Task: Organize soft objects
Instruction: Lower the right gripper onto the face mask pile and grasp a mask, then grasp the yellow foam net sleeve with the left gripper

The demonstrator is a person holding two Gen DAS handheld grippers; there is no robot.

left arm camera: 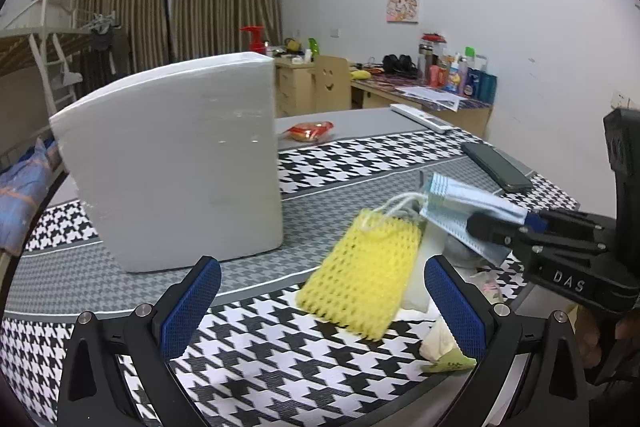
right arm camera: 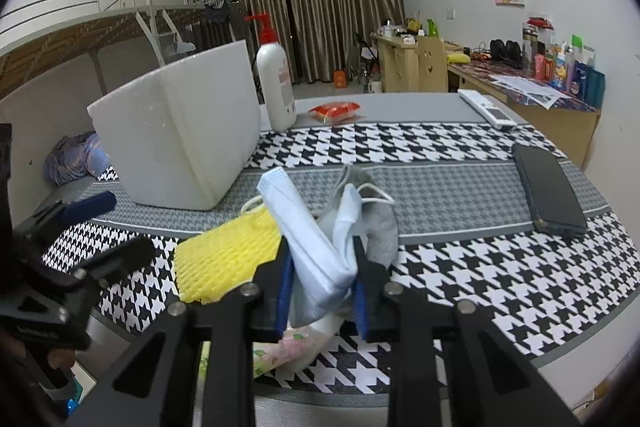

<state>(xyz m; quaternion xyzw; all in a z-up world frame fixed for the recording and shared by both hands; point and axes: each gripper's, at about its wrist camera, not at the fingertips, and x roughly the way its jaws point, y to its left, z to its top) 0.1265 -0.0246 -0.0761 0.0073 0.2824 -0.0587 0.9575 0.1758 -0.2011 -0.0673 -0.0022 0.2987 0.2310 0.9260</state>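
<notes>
Gripping a folded light-blue face mask (right arm camera: 316, 247) at lower centre of the right wrist view, the right gripper (right arm camera: 322, 283) has its blue-padded fingers (right arm camera: 283, 287) closed against both sides of the fabric. The mask stands up out of the tongs, its white ear loop curling toward centre frame. In the left wrist view the same mask (left arm camera: 468, 211) appears at right of centre, pinched in the black tips of the right gripper (left arm camera: 490, 229), which enters from the right edge. The left gripper (left arm camera: 322, 301) sits at bottom centre of its own view with its blue pads (left arm camera: 192, 307) spread wide apart and nothing between them. A yellow foam net sleeve (left arm camera: 362, 273) lies just below and left of the mask, close to the left gripper's right-hand pad; in the right wrist view the sleeve (right arm camera: 228, 259) rests left of the held mask on the houndstooth tablecloth (right arm camera: 500, 279). A grey cloth item (right arm camera: 380, 227) lies directly behind the mask. A white foam box (left arm camera: 172, 163) occupies the left centre of the left view. A white pump bottle (right arm camera: 276, 83) stands beside the box in the right view. A dark phone (right arm camera: 548, 191) lies at right, and a red snack packet (right arm camera: 336, 111) at upper centre.
</notes>
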